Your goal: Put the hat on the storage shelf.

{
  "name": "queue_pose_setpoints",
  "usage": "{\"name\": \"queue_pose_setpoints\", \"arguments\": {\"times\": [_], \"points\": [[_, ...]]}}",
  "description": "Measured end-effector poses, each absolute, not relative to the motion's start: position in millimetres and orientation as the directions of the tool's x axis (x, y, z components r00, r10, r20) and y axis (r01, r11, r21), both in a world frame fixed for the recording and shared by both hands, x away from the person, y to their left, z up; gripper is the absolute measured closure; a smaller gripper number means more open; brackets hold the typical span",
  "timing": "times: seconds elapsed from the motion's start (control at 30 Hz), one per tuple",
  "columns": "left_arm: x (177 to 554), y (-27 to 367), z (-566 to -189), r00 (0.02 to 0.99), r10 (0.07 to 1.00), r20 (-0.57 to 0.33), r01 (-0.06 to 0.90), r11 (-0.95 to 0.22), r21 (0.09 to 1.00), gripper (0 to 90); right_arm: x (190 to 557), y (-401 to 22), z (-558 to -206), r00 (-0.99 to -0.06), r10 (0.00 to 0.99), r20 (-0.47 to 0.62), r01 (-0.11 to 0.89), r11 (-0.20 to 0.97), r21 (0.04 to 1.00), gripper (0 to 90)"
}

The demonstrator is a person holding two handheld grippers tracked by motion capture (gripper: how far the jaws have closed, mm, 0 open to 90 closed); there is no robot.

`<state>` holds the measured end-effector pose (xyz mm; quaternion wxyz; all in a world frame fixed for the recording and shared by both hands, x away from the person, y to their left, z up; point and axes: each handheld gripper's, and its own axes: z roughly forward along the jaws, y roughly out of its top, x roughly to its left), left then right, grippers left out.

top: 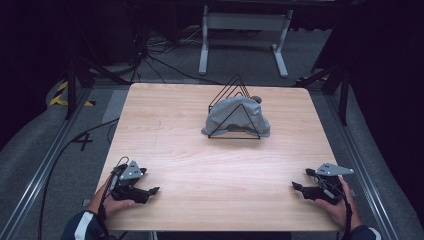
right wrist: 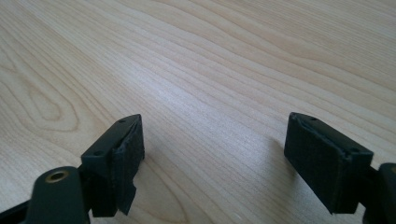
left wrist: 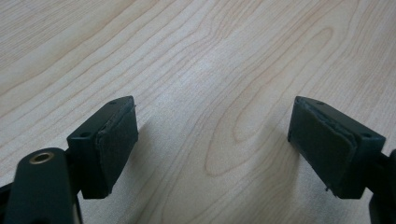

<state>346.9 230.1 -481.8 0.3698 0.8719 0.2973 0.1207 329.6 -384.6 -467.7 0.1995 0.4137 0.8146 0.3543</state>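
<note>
Table [top: 200, 150]: light wood, square-ish, on grey carpet. A white-legged stand [top: 245, 35] sits on the floor past its 12 o'clock edge.

Wire rack [top: 235, 107]: black, triangular loops, upright on the table toward 12–1 o'clock from centre. Grey cloth [top: 235, 116] draped through it, bunched, spilling out both sides onto the wood. A small dark bit pokes out at the cloth's 1 o'clock; can't tell what it is.

Left gripper [top: 152, 190]: 7 o'clock corner, held in a hand [top: 117, 202], tips pointing at 3 o'clock. Jaws spread wide, nothing between them, bare wood under the pads [left wrist: 114, 149].

Right gripper [top: 296, 186]: 5 o'clock corner, tips pointing at 9 o'clock. Jaws also spread, empty, low over the wood. Near pad [right wrist: 128, 163] frayed at its lower edge.

Both grippers well apart from the rack.
</note>
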Motion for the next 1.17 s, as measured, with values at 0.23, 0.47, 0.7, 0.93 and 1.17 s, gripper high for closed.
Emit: {"name": "queue_pose_setpoints", "arguments": {"times": [0.23,0.47,0.7,0.93,1.17], "points": [[346.8,229.4,-482.2,0.789,0.614,-0.018,0.438,-0.542,0.717,15.5,329.8,-384.8,-467.7,-0.571,0.82,-0.031,0.537,0.402,0.742,20.1],[347.0,229.3,-482.1,0.788,0.615,-0.017,0.439,-0.543,0.716,15.2,329.8,-384.8,-467.7,-0.569,0.822,-0.029,0.538,0.399,0.742,20.1],[347.6,229.4,-482.0,0.789,0.614,-0.011,0.435,-0.546,0.716,14.9,329.8,-384.8,-467.7,-0.569,0.822,-0.029,0.539,0.399,0.742,20.1],[347.6,229.4,-482.0,0.789,0.614,-0.011,0.435,-0.546,0.716,14.9,329.8,-384.8,-467.7,-0.569,0.822,-0.029,0.539,0.399,0.742,20.1],[348.6,229.3,-481.6,0.792,0.61,-0.012,0.435,-0.551,0.712,14.7,329.8,-385.0,-467.6,-0.565,0.824,-0.029,0.54,0.397,0.742,20.1]]}}
